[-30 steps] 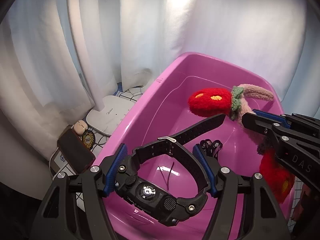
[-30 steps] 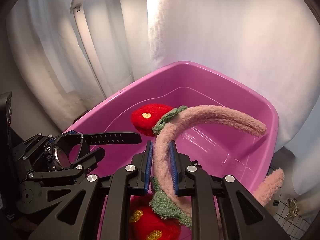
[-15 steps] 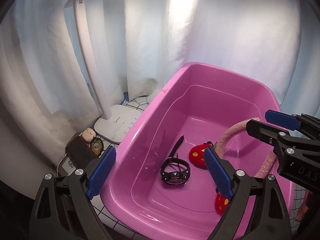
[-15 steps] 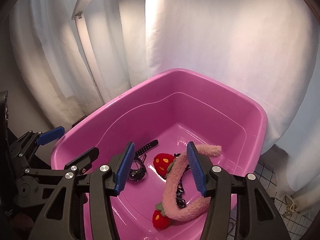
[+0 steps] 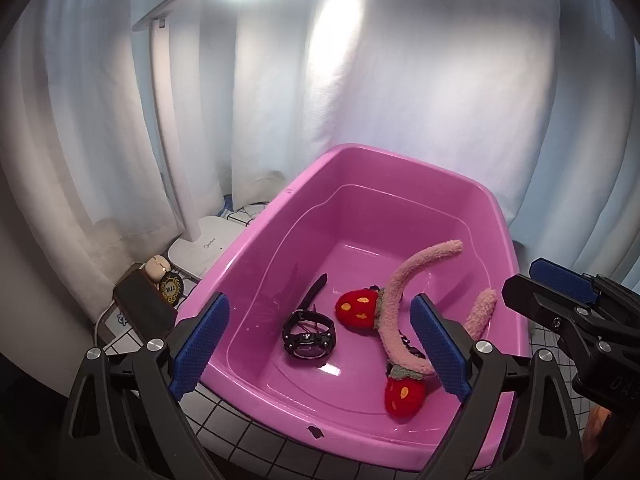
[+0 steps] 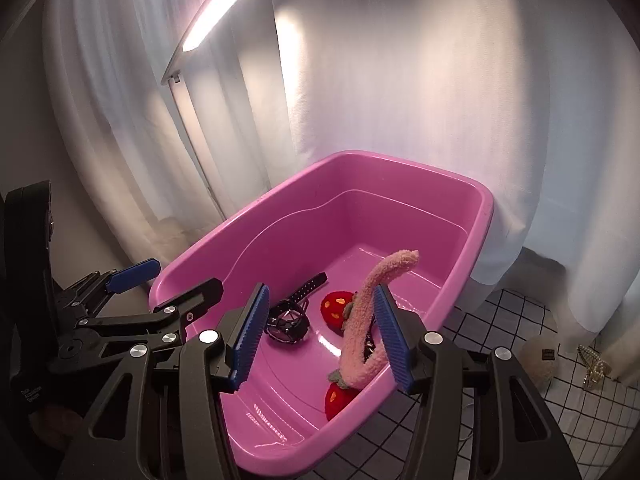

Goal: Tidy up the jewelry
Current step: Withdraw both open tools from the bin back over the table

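A pink plastic tub (image 5: 256, 240) (image 6: 484, 216) stands on a gridded surface. On its floor lie a black wristwatch (image 5: 309, 336) (image 6: 289, 322) and a fuzzy pink headband (image 5: 400, 292) (image 6: 368, 308) with red strawberry pompoms (image 5: 356, 312) (image 6: 337, 307). A small dark piece lies under the headband. My left gripper (image 5: 320, 344) is open and empty above the tub's near rim. My right gripper (image 6: 320, 340) is open and empty above the tub, and shows at the right edge of the left wrist view (image 5: 560, 292).
A white desk lamp (image 5: 200, 240) stands left of the tub against white curtains, its lit bar overhead (image 6: 224, 4). A dark box (image 5: 140, 308) and small trinkets sit by the lamp base. A beige pouch (image 6: 538, 360) and a pearl hair clip (image 6: 592, 364) lie right of the tub.
Both grippers opened and let go: the watch and the headband dropped into the tub. Both grippers then pulled back and up, away from the tub.
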A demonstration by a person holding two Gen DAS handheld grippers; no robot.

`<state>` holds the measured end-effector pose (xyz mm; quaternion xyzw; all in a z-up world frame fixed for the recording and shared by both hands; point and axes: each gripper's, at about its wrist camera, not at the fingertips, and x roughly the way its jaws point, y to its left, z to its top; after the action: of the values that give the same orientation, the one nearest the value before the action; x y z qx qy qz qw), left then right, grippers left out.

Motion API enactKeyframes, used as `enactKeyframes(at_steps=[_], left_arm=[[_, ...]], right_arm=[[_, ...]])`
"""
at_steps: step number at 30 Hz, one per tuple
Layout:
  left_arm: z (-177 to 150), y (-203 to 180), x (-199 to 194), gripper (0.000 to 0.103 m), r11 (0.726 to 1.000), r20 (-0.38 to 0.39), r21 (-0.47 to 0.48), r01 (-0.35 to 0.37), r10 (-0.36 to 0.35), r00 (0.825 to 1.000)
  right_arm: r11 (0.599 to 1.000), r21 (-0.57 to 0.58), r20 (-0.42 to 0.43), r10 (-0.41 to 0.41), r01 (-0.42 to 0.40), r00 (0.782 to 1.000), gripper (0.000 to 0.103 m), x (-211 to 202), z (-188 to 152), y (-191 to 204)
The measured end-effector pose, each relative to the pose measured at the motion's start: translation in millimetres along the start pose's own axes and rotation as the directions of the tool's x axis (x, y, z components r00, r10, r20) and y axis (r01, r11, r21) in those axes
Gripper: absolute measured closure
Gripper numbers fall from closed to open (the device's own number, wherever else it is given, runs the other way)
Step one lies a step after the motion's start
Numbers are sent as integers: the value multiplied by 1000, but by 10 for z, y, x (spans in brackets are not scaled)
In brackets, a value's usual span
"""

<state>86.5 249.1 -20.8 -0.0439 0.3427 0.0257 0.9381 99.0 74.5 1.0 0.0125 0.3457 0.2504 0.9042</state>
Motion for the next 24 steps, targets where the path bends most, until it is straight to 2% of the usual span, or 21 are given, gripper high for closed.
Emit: enactKeyframes(at_steps=[4,8,11,13,16,18,24], left_arm=[[-63,-276,-187,8,997,26,28,76,-77,997],[-151,-725,-342,6,985,50,121,123,-130,990],[-248,-1136,-428,6,963,54,221,155,-171,984],[-320,-1388,-494,6,944,51,256,209,-229,972],[-416,-1705,-531,6,913,7,261,314,-327,945],[-508,-1895,-487,6,900,-35,254,354,-357,933],[-862,-2316,-103,6,894,-160,257,366,-334,929]], right_arm=[[998,23,34,-59,58,998,45,-413,-316,-237],[985,74,36,-162,159,986,38,-802,-682,-631],[965,125,14,-235,231,972,36,-1088,-955,-975],[949,166,-6,-270,267,963,35,-1228,-1117,-1185],[925,230,-38,-302,302,953,35,-1382,-1349,-1461],[909,264,-62,-318,323,946,35,-1437,-1493,-1624],[884,322,-128,-314,339,941,35,-1279,-1822,-1901]])
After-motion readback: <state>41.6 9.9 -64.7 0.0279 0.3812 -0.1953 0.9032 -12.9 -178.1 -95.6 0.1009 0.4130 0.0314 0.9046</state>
